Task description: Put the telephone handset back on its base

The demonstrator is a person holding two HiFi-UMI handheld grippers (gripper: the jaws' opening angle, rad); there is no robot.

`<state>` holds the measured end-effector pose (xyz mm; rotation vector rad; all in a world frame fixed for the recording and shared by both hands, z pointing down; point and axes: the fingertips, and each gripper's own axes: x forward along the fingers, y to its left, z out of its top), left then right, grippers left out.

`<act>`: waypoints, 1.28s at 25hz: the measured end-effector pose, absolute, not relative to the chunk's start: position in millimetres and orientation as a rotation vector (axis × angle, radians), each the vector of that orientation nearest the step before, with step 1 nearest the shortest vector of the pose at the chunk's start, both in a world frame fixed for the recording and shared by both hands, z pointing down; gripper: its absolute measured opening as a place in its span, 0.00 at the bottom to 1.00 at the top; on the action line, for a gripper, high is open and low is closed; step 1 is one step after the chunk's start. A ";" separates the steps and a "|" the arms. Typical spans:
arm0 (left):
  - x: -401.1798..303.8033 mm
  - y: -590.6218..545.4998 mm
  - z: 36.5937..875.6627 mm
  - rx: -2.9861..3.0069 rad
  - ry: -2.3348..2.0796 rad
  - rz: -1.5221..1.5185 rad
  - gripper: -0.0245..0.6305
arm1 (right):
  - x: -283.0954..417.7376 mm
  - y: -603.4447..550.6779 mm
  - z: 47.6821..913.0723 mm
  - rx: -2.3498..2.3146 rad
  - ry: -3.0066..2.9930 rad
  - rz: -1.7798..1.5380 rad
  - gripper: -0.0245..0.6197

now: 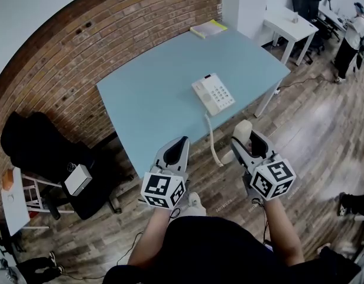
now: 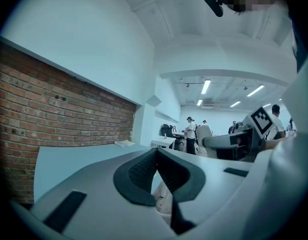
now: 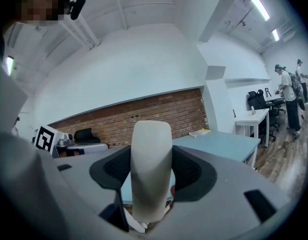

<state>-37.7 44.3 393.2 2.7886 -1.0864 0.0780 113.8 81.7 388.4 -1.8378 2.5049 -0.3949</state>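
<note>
In the head view the right gripper [image 1: 247,141] hides much of the handset [image 1: 243,126], low right of centre. Key markings on the base [image 1: 213,94] are too small to read.

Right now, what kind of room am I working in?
Most likely a shared office or lab workspace. A pale blue table with a desk telephone base stands by a brick wall. Beyond it are white desks with office chairs, and people standing there.
</note>
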 end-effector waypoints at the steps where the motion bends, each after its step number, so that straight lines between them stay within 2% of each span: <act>1: -39.7 38.8 392.8 2.786 -1.086 0.076 0.05 | 112.4 76.6 387.8 -1.840 2.505 -0.395 0.42; 32: -93.8 -46.6 409.4 2.743 -0.893 0.035 0.05 | 65.3 -7.6 384.8 -2.012 2.449 -0.385 0.42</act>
